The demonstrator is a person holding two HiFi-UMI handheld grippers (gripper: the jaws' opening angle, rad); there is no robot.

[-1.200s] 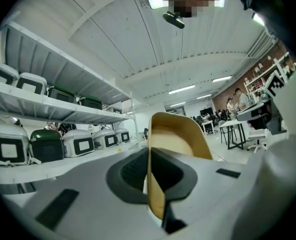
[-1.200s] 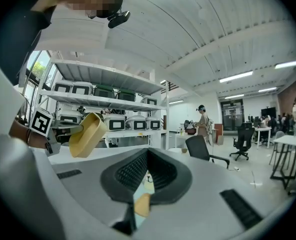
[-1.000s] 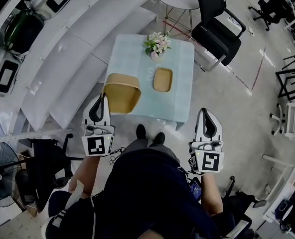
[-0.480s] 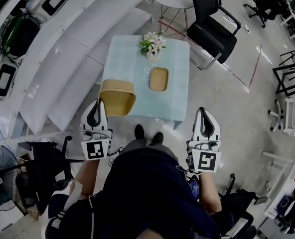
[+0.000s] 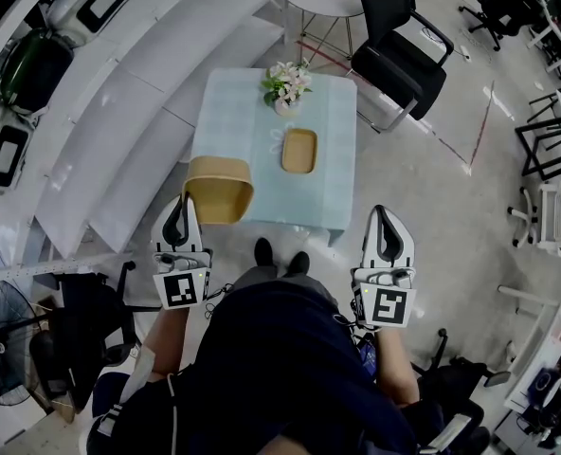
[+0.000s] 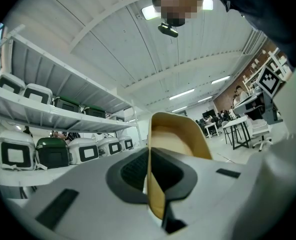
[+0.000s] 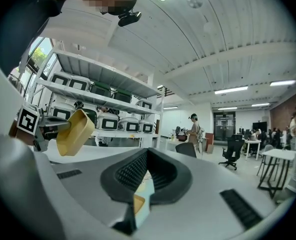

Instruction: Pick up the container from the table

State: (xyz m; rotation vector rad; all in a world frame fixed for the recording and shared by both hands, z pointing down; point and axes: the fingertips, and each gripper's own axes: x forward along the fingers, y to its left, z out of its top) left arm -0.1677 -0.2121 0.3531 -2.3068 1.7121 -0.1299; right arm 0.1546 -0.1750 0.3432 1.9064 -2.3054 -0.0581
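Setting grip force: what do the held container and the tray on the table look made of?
Held container: thin, matte tan, probably moulded fibre or kraft paper; the wall pinched in the left tool looks sheet-thin, no gloss. Tray on the table: same matte tan, likely the same stock; too small to confirm.

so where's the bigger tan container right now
Head view, left side: the bigger tan container is clamped by its wall in the left tool, over the near-left corner of the table, left of the smaller tray.
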